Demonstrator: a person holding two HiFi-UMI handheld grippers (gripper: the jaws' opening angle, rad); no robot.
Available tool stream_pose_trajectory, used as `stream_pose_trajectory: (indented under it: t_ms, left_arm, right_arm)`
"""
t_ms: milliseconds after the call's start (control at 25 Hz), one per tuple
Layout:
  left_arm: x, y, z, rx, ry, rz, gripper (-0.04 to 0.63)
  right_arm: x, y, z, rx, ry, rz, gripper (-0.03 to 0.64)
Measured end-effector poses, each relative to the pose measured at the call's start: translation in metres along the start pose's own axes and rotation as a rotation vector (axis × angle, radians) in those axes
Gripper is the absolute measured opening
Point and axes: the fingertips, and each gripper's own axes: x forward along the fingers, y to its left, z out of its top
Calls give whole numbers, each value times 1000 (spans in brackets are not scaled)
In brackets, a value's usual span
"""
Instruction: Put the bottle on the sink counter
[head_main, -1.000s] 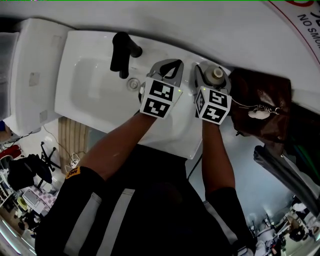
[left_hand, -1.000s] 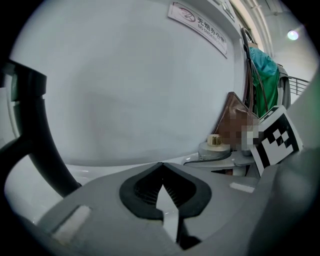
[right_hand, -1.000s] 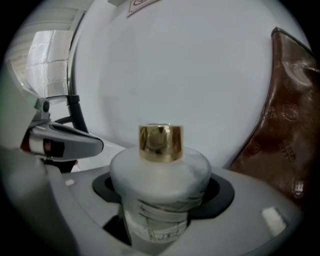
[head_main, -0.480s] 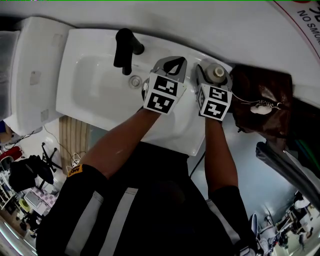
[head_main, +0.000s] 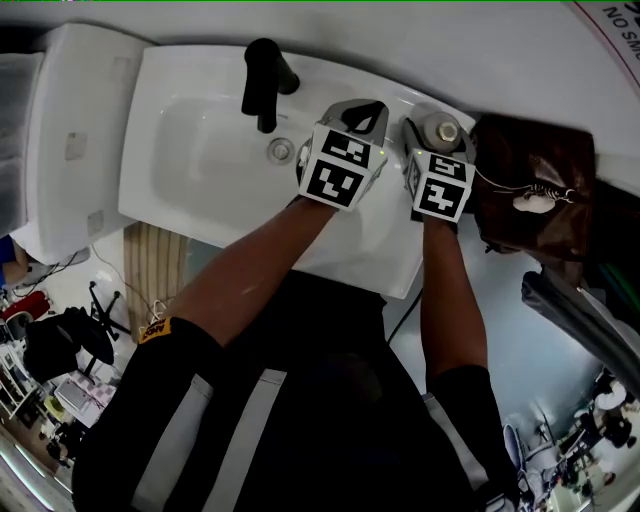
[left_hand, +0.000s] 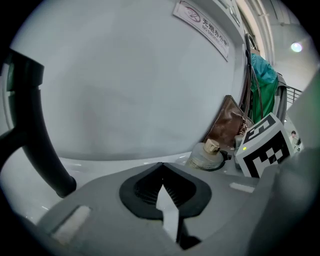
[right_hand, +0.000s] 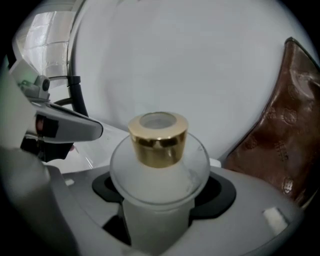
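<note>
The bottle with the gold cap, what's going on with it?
A person holds a gripper in each hand over the white sink. The right gripper is shut on the frosted bottle, at the sink's back corner beside a brown bag. The left gripper is shut, holding nothing, near the black faucet.

The bottle (head_main: 442, 128) sits upright between the right gripper's (head_main: 434, 142) jaws at the counter's (head_main: 398, 95) right rear corner, beside a brown bag (head_main: 535, 185). The left gripper (head_main: 364, 110) is near the black faucet (head_main: 266, 80).

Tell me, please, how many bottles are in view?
1. The gold-capped bottle is clamped in the right hand-held gripper, at the right end of the sink counter, beside the brown bag. No other shows.
</note>
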Motion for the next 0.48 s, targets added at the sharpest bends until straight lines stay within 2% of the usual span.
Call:
stream_pose_trajectory:
  t_ms: [280, 480]
  left_arm:
    - [-5, 0, 3, -36, -3, -24, -2]
    - [-15, 0, 9, -18, -27, -35, -2]
  right_arm:
    - [-13, 0, 6, 21, -15, -22, 359]
    - [-26, 4, 2, 43, -15, -46, 359]
